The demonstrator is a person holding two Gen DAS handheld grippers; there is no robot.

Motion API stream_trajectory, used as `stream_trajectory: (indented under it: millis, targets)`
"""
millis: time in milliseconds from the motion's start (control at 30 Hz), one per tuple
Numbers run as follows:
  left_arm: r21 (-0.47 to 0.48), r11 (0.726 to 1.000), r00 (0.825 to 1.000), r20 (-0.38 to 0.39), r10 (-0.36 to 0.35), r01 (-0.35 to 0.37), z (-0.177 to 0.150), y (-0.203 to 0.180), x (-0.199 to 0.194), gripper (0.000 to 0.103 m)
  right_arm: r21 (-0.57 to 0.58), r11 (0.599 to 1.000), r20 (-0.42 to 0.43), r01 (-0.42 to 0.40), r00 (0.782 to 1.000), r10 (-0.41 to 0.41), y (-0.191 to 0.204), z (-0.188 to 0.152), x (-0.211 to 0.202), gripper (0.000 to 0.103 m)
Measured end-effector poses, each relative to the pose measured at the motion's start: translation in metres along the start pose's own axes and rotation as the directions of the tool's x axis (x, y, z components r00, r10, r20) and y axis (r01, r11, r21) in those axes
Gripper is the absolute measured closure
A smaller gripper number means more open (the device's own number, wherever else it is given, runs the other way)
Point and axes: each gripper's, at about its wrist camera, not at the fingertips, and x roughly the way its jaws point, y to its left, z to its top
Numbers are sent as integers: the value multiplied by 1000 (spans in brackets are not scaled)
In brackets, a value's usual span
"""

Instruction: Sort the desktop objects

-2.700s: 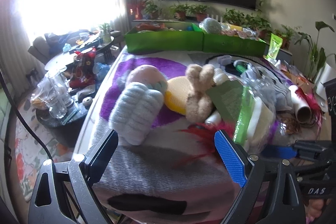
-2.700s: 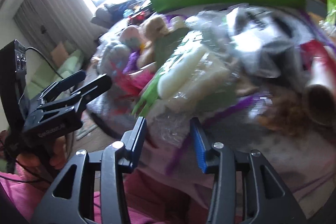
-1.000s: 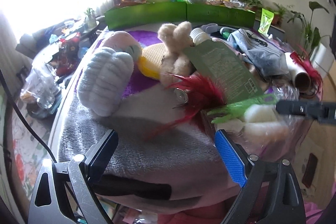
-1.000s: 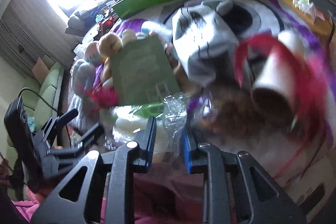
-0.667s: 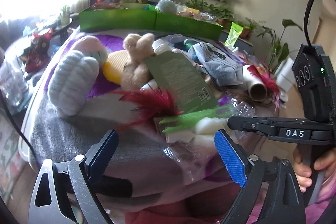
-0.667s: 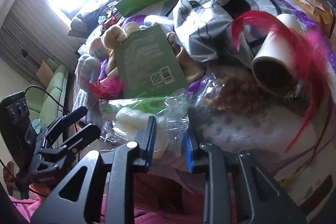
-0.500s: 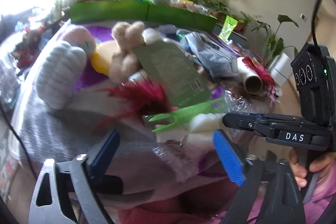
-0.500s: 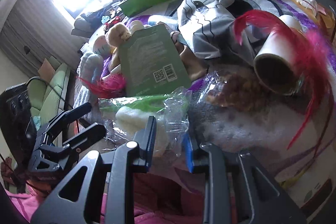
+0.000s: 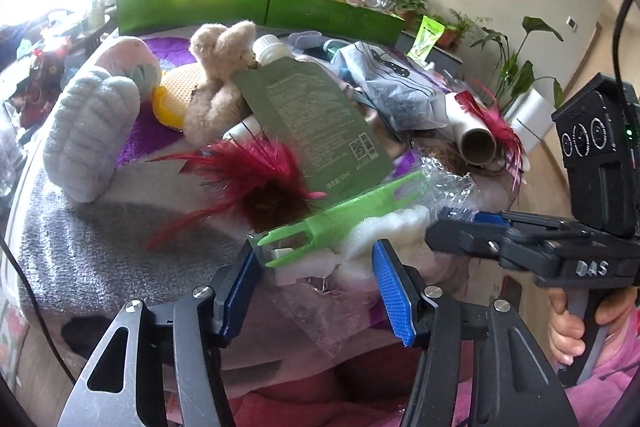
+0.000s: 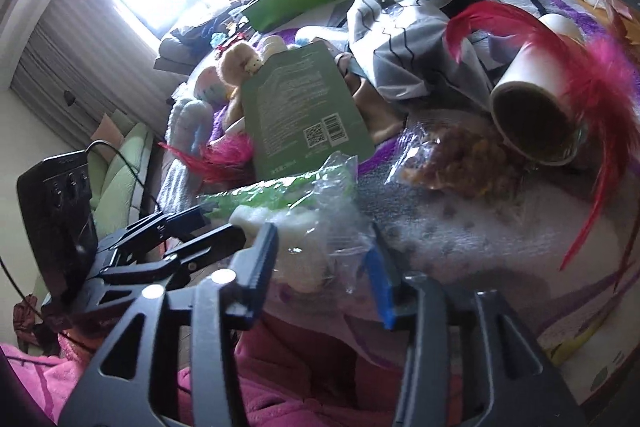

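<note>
Left wrist view: our left gripper (image 9: 316, 291) has just been closing around the clear bag (image 9: 320, 303) below the green pouch (image 9: 312, 123), not yet pinching; our right gripper (image 10: 320, 263) just parted, releasing it—a handover, we judge.

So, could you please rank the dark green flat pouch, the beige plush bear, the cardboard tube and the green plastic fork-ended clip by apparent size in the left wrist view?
1. Dark green flat pouch
2. Beige plush bear and green plastic fork-ended clip: alike; the clip lies nearer the camera, so unsure
3. Cardboard tube
</note>
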Motion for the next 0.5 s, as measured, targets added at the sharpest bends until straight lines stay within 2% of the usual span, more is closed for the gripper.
stream_trajectory:
  millis: [67, 200, 267, 300, 333, 433, 500]
  targets:
    - [0, 1000, 1000, -1, 0, 0, 0, 0, 0, 45, -19, 1000, -11, -7, 1000, 7, 3, -3, 0, 49]
    - [43, 999, 1000, -7, -2, 3, -2, -7, 2, 46, -114, 992, -10, 44, 999, -46, 16, -8, 6, 47]
    - [76, 997, 1000, -2, 27, -27, -3, -12, 2, 48, -171, 983, -3, 72, 997, -74, 27, -9, 11, 54]
    - [83, 996, 1000, -2, 23, -23, -4, -13, 1, 48, -182, 980, 1, 79, 997, -80, 29, -9, 12, 63]
    - [84, 996, 1000, -1, 28, -28, -4, -14, 1, 48, -186, 978, 9, 96, 995, -96, 30, -8, 13, 66]
    - [87, 995, 999, 18, 43, -44, -2, -15, -5, 48, -178, 980, 19, 88, 996, -86, 30, -4, 12, 72]
    - [84, 995, 998, 39, 46, -49, 1, -15, -12, 48, -181, 980, 31, 88, 996, -83, 32, -2, 9, 72]
